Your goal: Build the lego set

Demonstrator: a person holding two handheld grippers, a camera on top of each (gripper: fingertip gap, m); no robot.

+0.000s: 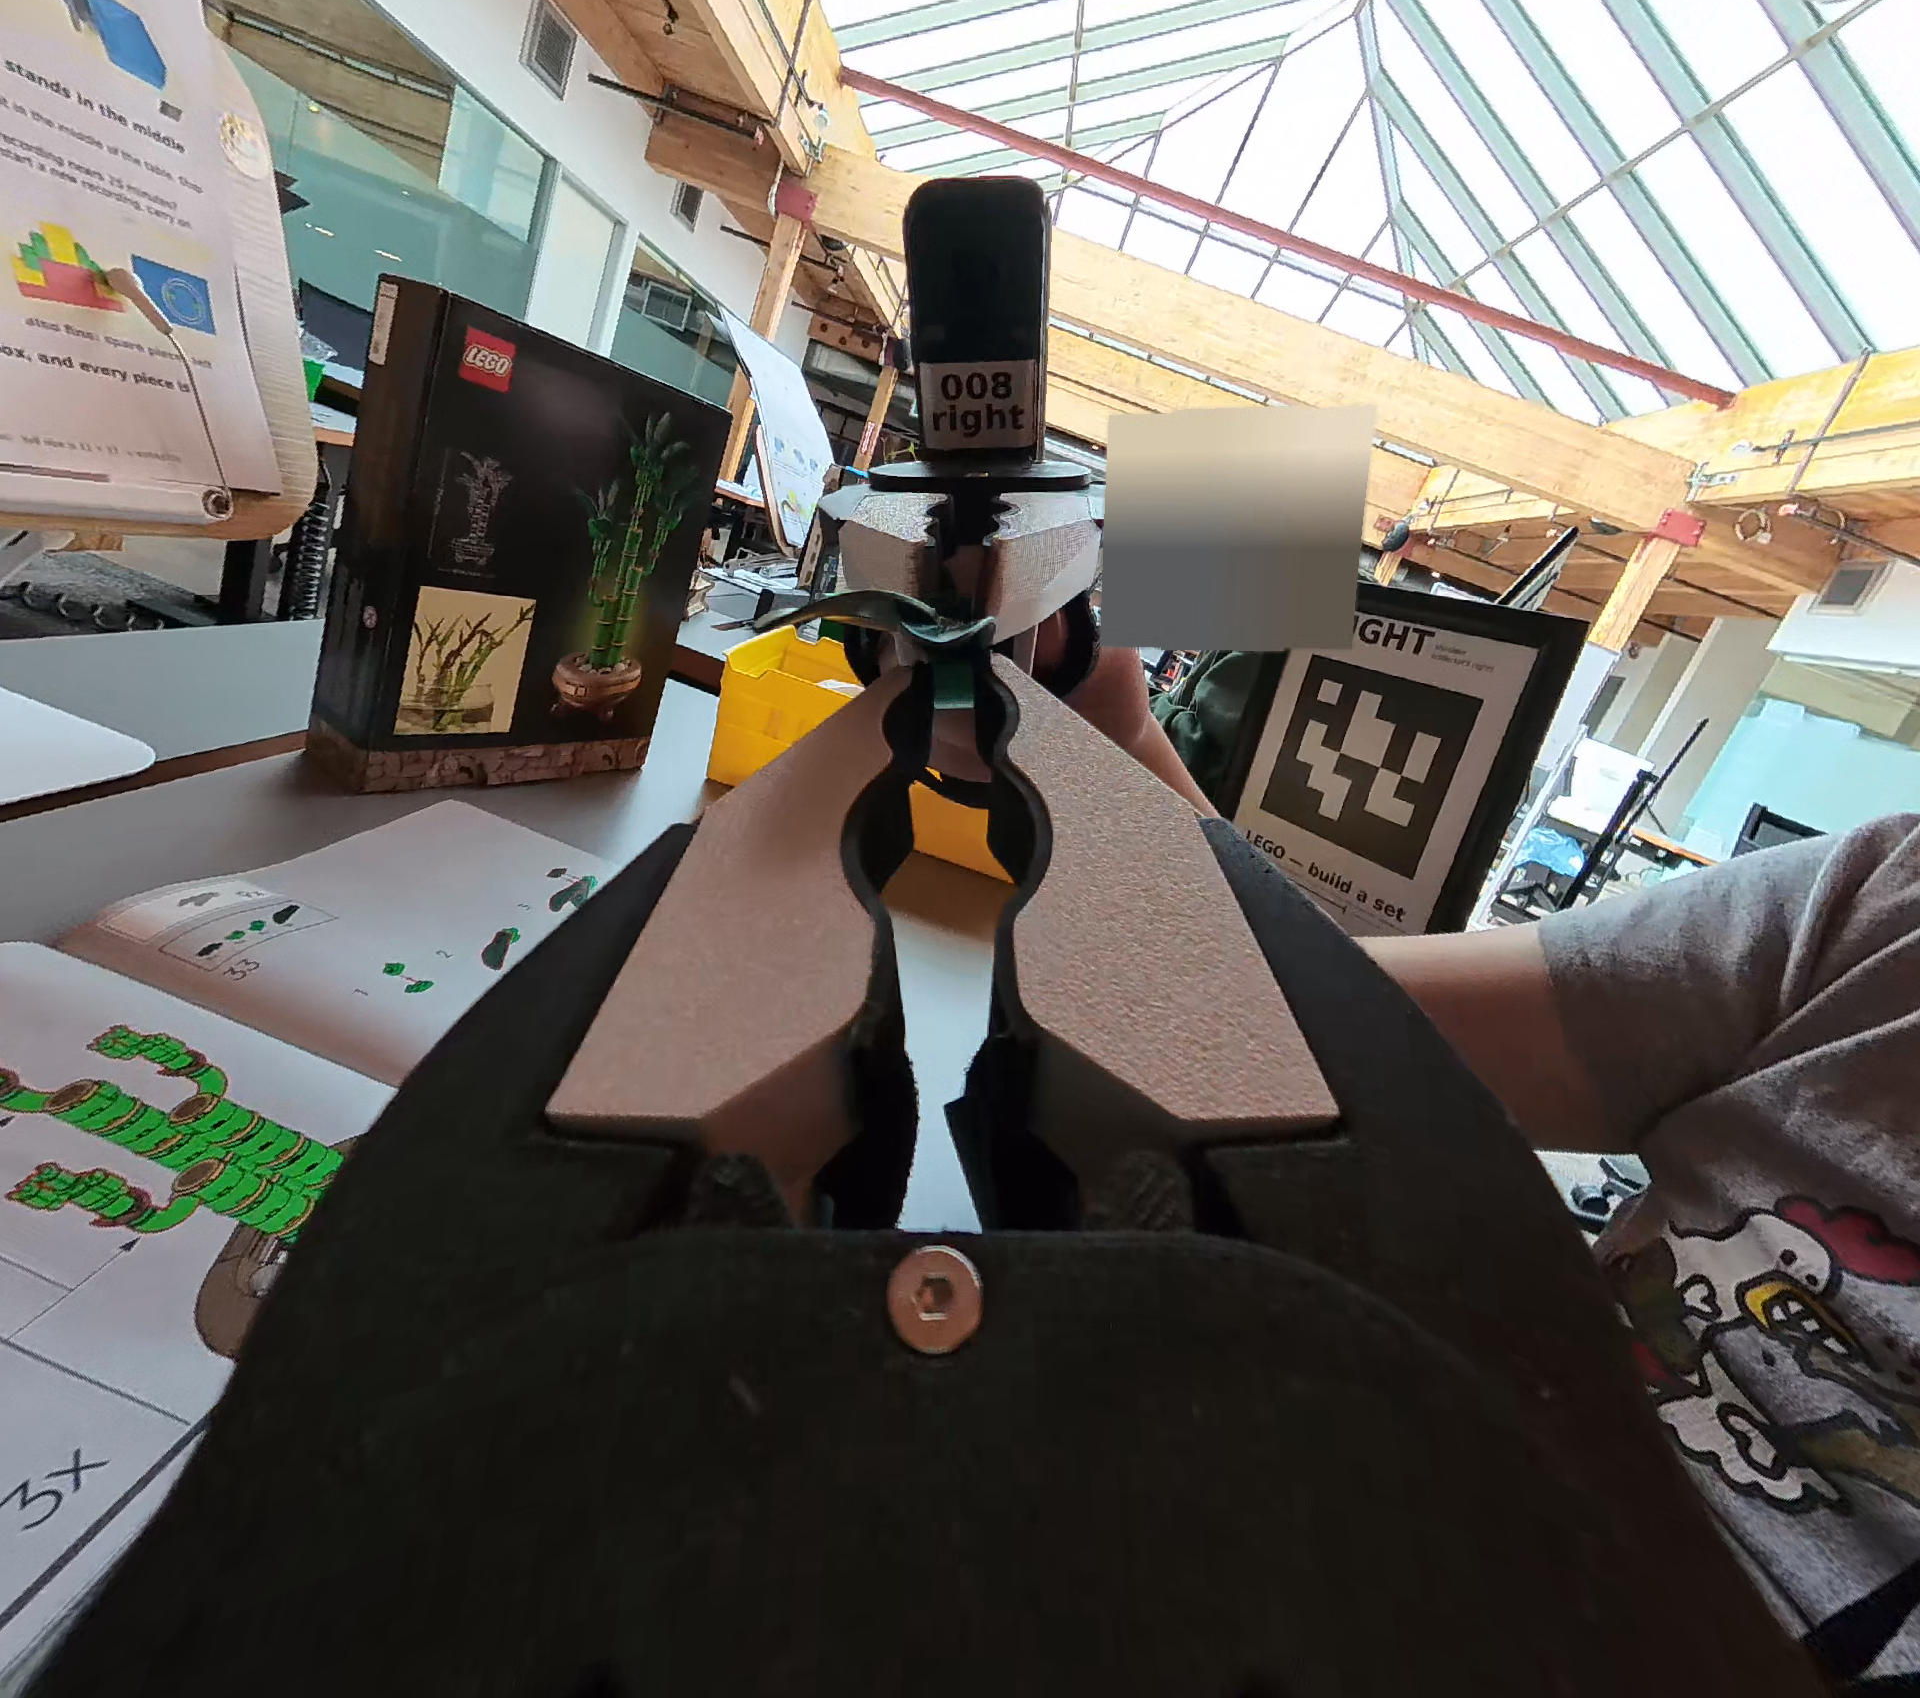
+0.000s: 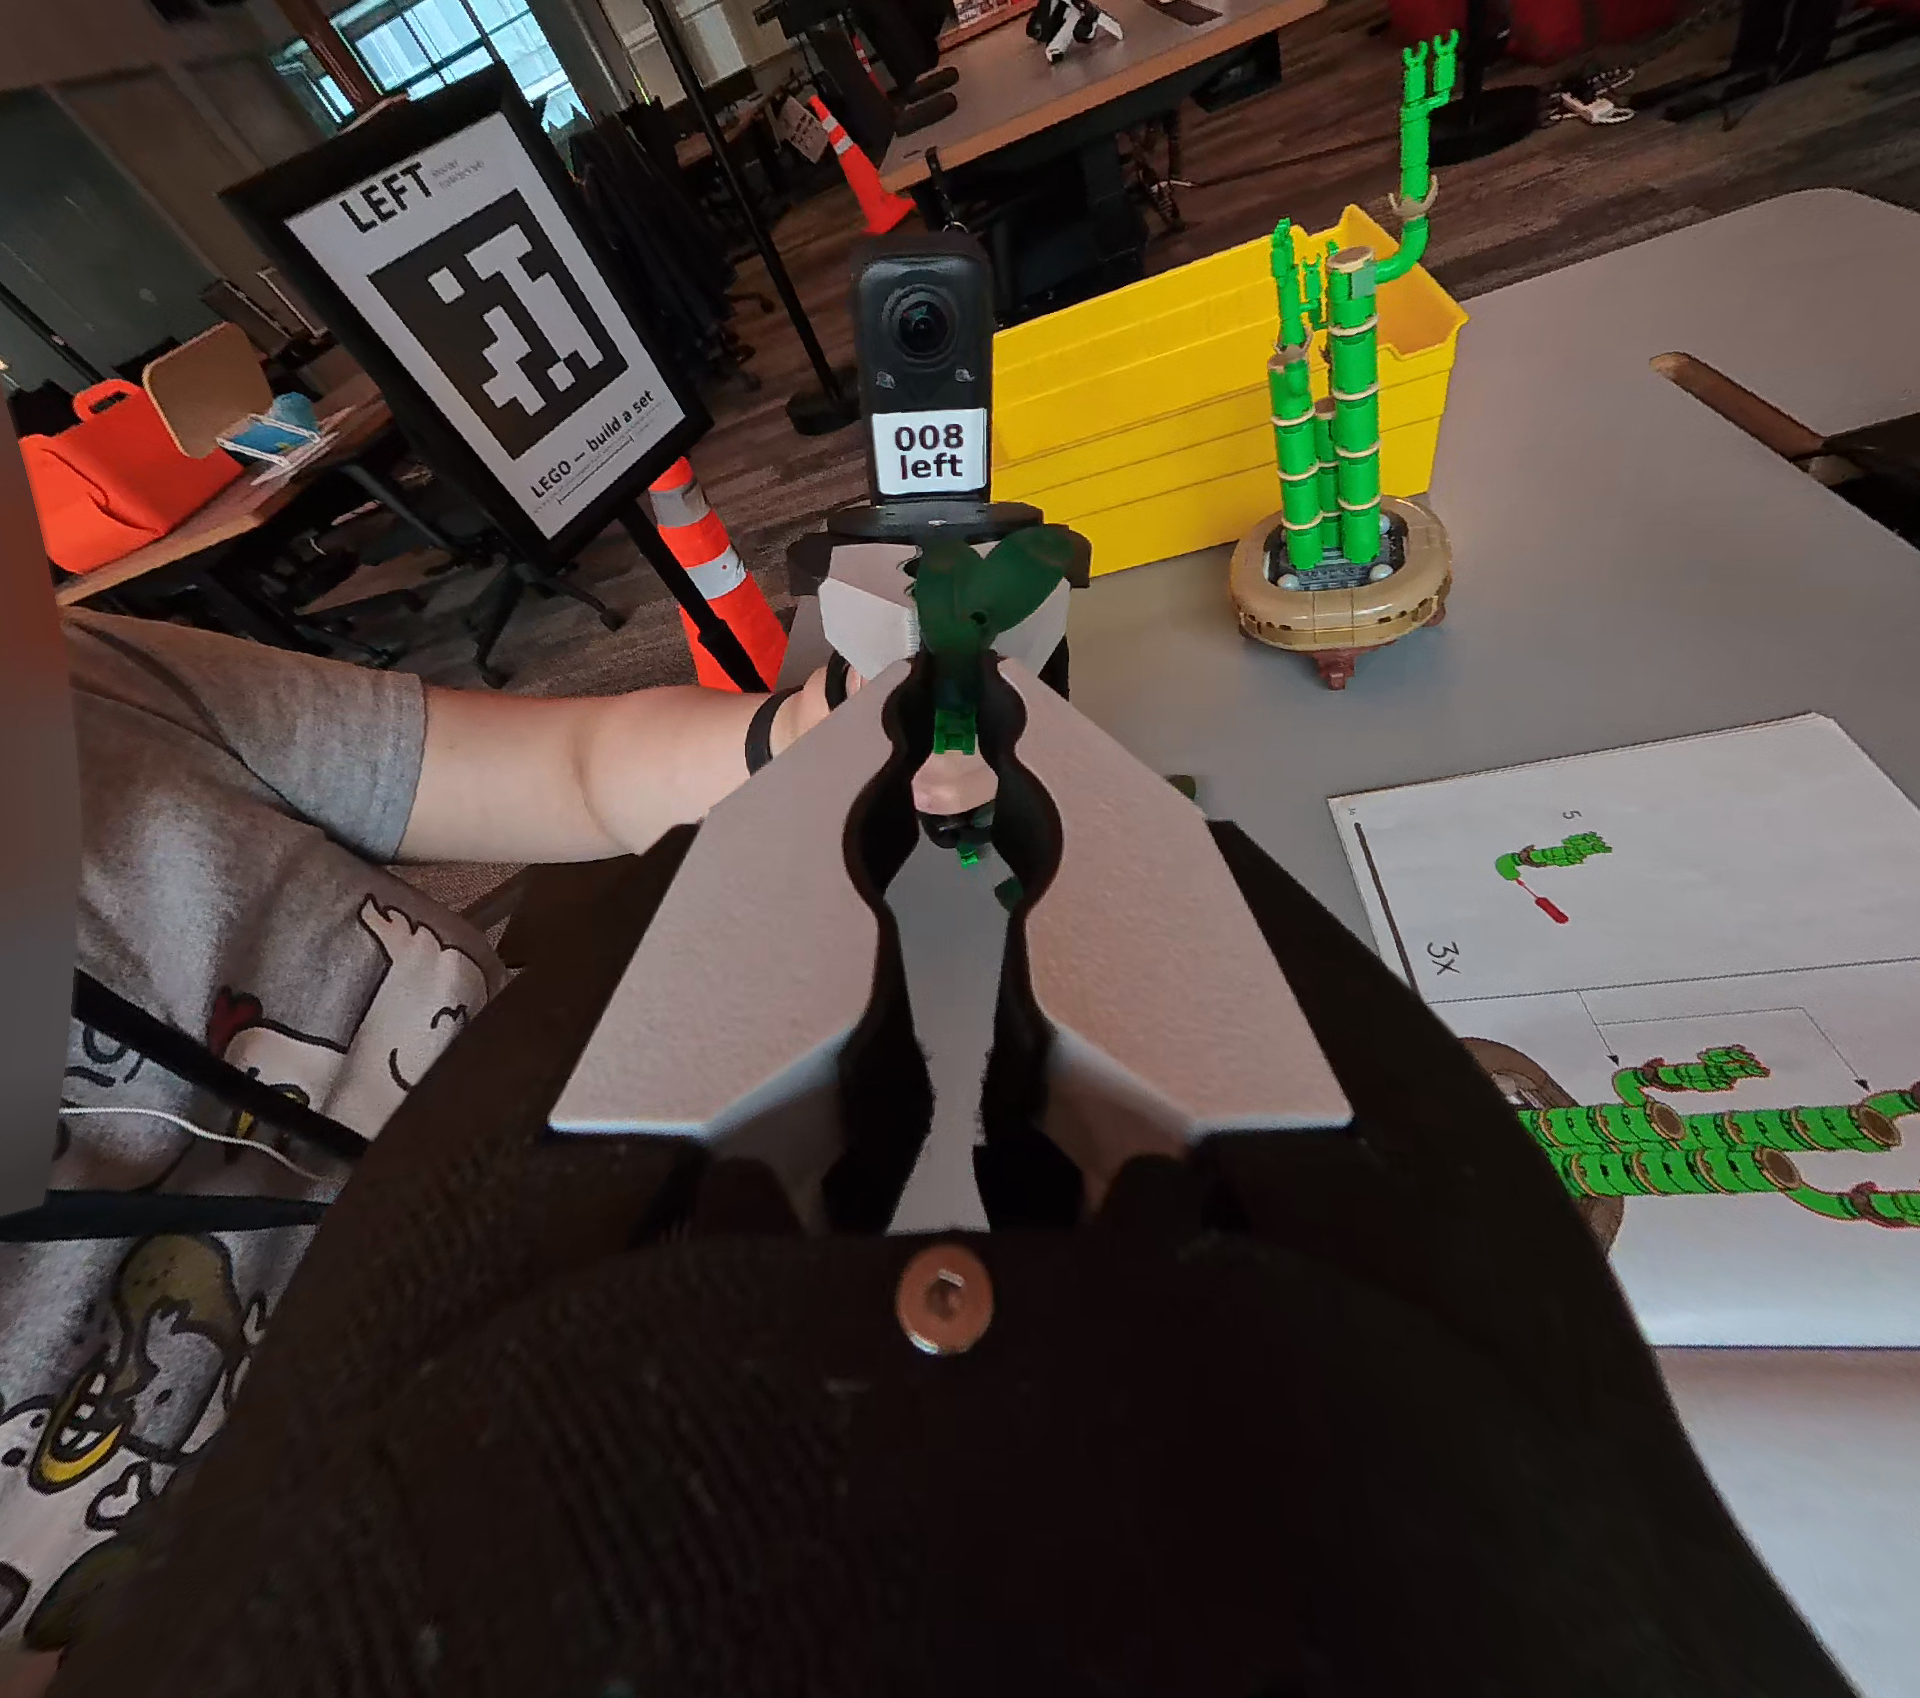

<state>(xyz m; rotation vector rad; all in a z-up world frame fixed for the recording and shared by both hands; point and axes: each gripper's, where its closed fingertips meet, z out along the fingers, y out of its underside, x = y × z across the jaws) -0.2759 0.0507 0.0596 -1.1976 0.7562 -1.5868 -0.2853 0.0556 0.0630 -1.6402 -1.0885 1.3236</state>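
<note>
Right wrist view, table (image 2: 1621,568): grey top, carrying everything below.
Instruction booklet (image 2: 1704,952): open flat at the right, near the right gripper.
Yellow bin (image 2: 1153,412): on the far side of the table, just behind the model.
Bamboo model (image 2: 1340,443): upright green stalks in a tan pot, standing in front of the bin.
Set box (image 1: 499,547): dark, upright, at the left in the left wrist view.
Right gripper (image 2: 951,703): fingers closed on the bright green stem of the leaf piece (image 2: 961,609).
Left gripper (image 1: 951,677): facing it tip to tip, fingers pinched on the same leaf piece, held in the air above the table between both.
</note>
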